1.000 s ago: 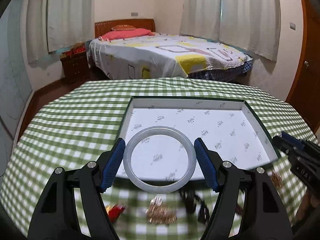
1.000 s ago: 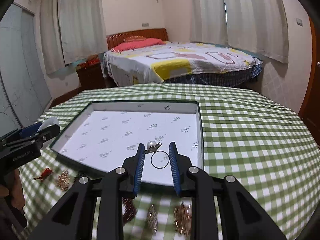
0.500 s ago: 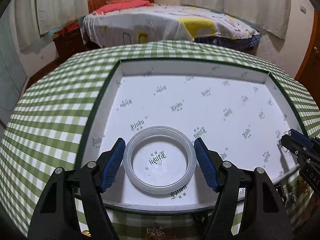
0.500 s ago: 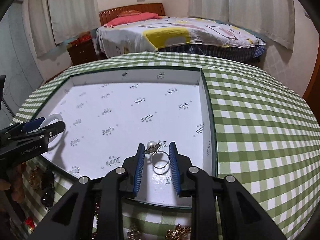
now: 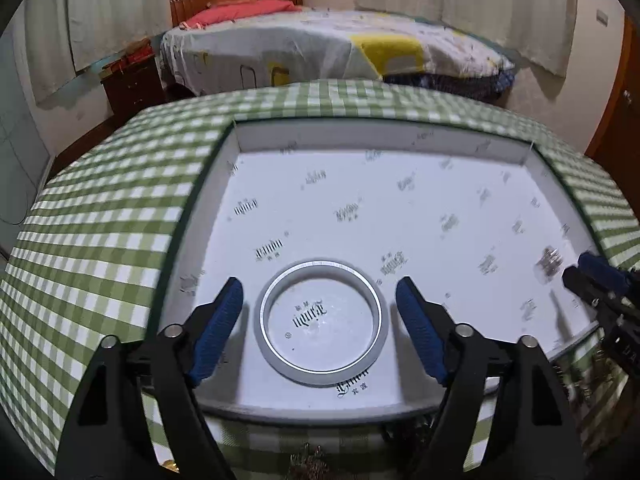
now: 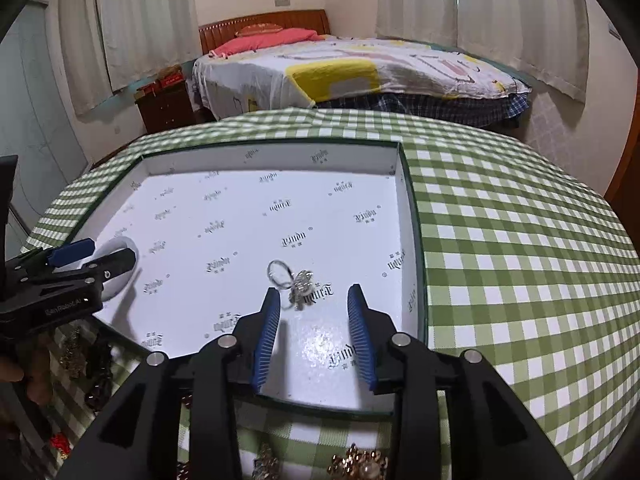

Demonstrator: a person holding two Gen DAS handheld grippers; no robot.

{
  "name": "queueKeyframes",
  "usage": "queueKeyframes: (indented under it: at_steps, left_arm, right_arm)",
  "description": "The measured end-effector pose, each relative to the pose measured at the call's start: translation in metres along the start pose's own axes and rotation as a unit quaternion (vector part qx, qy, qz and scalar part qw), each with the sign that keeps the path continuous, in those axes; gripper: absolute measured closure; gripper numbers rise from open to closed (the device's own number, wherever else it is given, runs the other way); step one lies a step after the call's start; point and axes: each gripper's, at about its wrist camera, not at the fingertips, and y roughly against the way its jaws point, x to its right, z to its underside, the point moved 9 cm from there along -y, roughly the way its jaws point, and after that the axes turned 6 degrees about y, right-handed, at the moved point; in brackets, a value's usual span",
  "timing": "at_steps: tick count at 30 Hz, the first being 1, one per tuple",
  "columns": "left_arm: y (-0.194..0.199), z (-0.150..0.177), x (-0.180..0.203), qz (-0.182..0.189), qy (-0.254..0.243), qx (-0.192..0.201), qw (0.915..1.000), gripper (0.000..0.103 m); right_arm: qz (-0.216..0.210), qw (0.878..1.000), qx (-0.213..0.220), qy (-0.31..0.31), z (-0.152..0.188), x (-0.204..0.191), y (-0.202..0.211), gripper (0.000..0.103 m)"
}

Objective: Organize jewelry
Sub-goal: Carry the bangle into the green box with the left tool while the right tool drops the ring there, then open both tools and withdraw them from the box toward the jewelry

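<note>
Both grippers hang spread over the white box lid (image 6: 408, 216) on the green-checked tablecloth (image 6: 520, 240). The left gripper (image 5: 320, 300) flanks the pale bangle (image 5: 322, 322) by the lid's near-left corner without touching it; the right gripper (image 6: 314, 300) stands just behind the silver ring (image 6: 282, 274) and pearl brooch (image 6: 302, 286) near the near-right corner. More trinkets (image 6: 356, 466) crowd the cloth's near edge. The lid's repeated logo is unreadable.

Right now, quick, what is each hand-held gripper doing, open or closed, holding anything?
Left hand-held gripper: open, empty; the bangle lies in the tray.
Right hand-held gripper: open, empty; the ring lies in the tray.
</note>
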Motion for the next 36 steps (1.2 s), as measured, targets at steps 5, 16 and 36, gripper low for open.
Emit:
queueKeyframes:
  at_steps: [5,16,36]
  left_arm:
    - [0.038,-0.007,-0.003,0.01,0.017,0.045,0.9988,0.025]
    - [0.11,0.031,-0.015,-0.006,0.038,0.096,0.9946,0.025]
    - [0.155,0.116,-0.068,-0.046,0.059,0.084,0.9936,0.025]
  right_arm:
    - [-0.001,1.0,0.025,0.005,0.001,-0.01,0.025,0.067]
    - [-0.004,0.999,0.052,0.012,0.027,-0.028,0.072,0.067]
    - [-0.038,0.996,0.066,0.045,0.081,-0.095,0.101,0.067]
